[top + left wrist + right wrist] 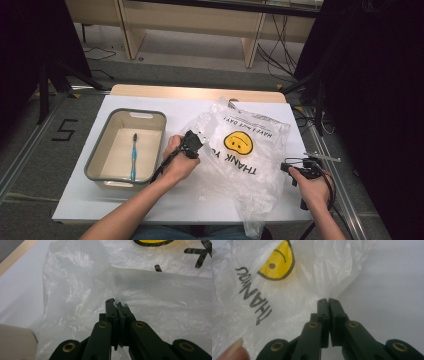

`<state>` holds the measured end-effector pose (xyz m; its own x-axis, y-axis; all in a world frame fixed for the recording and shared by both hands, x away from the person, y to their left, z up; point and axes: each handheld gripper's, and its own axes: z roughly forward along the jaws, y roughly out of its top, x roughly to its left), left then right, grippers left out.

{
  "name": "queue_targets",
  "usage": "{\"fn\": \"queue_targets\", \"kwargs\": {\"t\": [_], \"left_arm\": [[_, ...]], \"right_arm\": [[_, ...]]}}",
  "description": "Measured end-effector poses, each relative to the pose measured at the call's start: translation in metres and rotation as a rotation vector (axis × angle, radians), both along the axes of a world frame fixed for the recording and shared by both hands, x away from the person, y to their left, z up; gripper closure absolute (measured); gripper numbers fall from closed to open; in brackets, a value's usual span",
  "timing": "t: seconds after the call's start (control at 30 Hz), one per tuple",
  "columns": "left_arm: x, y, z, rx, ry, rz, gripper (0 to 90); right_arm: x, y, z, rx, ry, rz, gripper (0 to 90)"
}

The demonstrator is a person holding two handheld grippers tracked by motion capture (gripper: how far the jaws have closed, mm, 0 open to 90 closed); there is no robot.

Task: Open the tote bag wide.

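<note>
A clear plastic bag printed with a yellow smiley face and black lettering lies crumpled across the white table. My left gripper is at the bag's left edge, and in the left gripper view its jaws are shut with a fold of the bag's film pinched between the tips. At the bag's right edge, my right gripper is also shut. In the right gripper view the bag draws to a point at those tips.
A grey tub stands left of the bag and holds a blue toothbrush. Its corner shows in the left gripper view. Wooden furniture legs and cables lie beyond the table's far edge. Dark curtains flank both sides.
</note>
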<state>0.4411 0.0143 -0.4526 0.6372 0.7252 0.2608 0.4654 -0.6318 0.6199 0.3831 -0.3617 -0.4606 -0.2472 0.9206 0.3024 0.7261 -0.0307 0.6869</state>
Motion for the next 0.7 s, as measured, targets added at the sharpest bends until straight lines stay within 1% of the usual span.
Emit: {"fn": "queue_targets", "kwargs": {"t": [0.03, 0.13, 0.2, 0.27, 0.3, 0.33, 0.4, 0.43, 0.47, 0.5, 0.53, 0.57, 0.6, 0.63, 0.67, 0.7], "left_arm": [[0.002, 0.0, 0.0, 0.0, 0.001, 0.006, 88.9], [0.007, -0.001, -0.002, 0.0, 0.002, 0.023, 88.9], [0.012, -0.001, -0.003, -0.012, 0.003, 0.043, 88.7], [0.014, -0.001, -0.004, -0.033, 0.012, 0.058, 88.0], [0.015, -0.001, -0.005, -0.031, 0.009, 0.059, 87.4], [0.015, -0.001, -0.005, -0.028, 0.008, 0.06, 83.9], [0.015, -0.001, -0.006, -0.021, 0.013, 0.055, 78.2], [0.014, -0.001, -0.006, -0.014, 0.008, 0.052, 78.2], [0.013, -0.001, -0.006, -0.001, 0.01, 0.045, 70.1], [0.012, -0.001, -0.006, 0.006, 0.016, 0.041, 66.3], [0.008, 0.0, -0.005, 0.011, 0.027, 0.035, 62.9], [0.008, 0.0, -0.005, 0.011, 0.027, 0.035, 59.2], [0.007, 0.0, -0.005, 0.011, 0.034, 0.034, 59.2], [0.005, 0.001, -0.004, 0.013, 0.036, 0.029, 55.7], [0.004, 0.001, -0.003, 0.009, 0.033, 0.026, 52.8], [0.001, 0.001, -0.002, 0.002, 0.025, 0.027, 47.2]], "right_arm": [[0.0, 0.001, -0.001, 0.007, 0.011, 0.005, 87.6], [0.0, 0.003, -0.003, 0.001, 0.019, 0.018, 87.1], [0.0, 0.006, -0.003, -0.003, 0.022, 0.037, 85.9], [0.001, 0.008, -0.004, -0.016, 0.023, 0.055, 82.8], [0.001, 0.009, -0.004, -0.027, 0.025, 0.066, 80.3], [0.001, 0.011, -0.004, -0.052, 0.032, 0.082, 73.3], [0.0, 0.012, -0.002, -0.106, 0.01, 0.078, 62.9], [0.0, 0.012, -0.002, -0.106, 0.01, 0.078, 62.9], [-0.002, 0.012, 0.004, -0.163, -0.037, 0.069, 55.2], [-0.004, 0.013, 0.008, -0.188, -0.059, 0.064, 51.8], [-0.005, 0.013, 0.011, -0.206, -0.084, 0.053, 48.4], [-0.007, 0.013, 0.014, -0.223, -0.111, 0.041, 46.3], [-0.007, 0.013, 0.014, -0.223, -0.111, 0.041, 46.3], [-0.008, 0.013, 0.018, -0.243, -0.137, 0.032, 45.2], [-0.01, 0.013, 0.021, -0.257, -0.166, 0.026, 44.0], [-0.012, 0.014, 0.025, -0.264, -0.212, 0.02, 43.3]]}}
